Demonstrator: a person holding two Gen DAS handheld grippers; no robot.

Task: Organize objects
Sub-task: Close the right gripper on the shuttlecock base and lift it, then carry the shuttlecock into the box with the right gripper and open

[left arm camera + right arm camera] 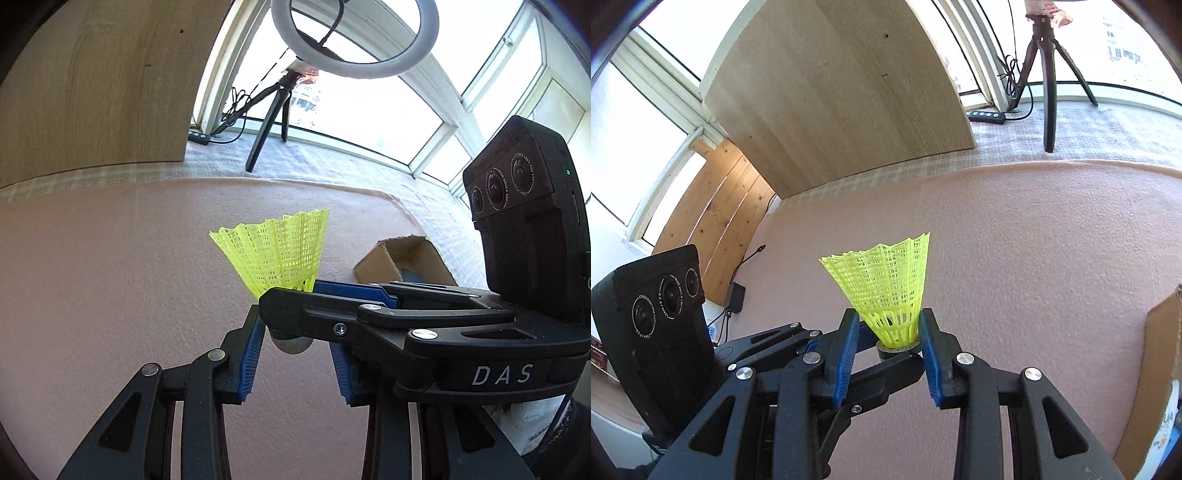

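One yellow plastic shuttlecock (277, 254) (886, 284) is held above the pink cloth (110, 277) with its skirt pointing away from both cameras. My right gripper (889, 325) is shut on the base of the skirt, blue pads pressing both sides. It reaches in from the right in the left wrist view, as the right gripper (295, 295). My left gripper (295, 332) has the round cork (291, 345) between its blue pads. The right gripper's finger hides part of that contact. In the right wrist view the left gripper's finger (886, 373) crosses under the cork.
An open cardboard box (406, 258) (1156, 350) lies on the cloth to the right. A wooden board (92, 92) (842, 92) leans at the back. A ring light (354, 37) on a tripod (1049, 92) stands by the windows, with a cable remote (986, 116) beside it.
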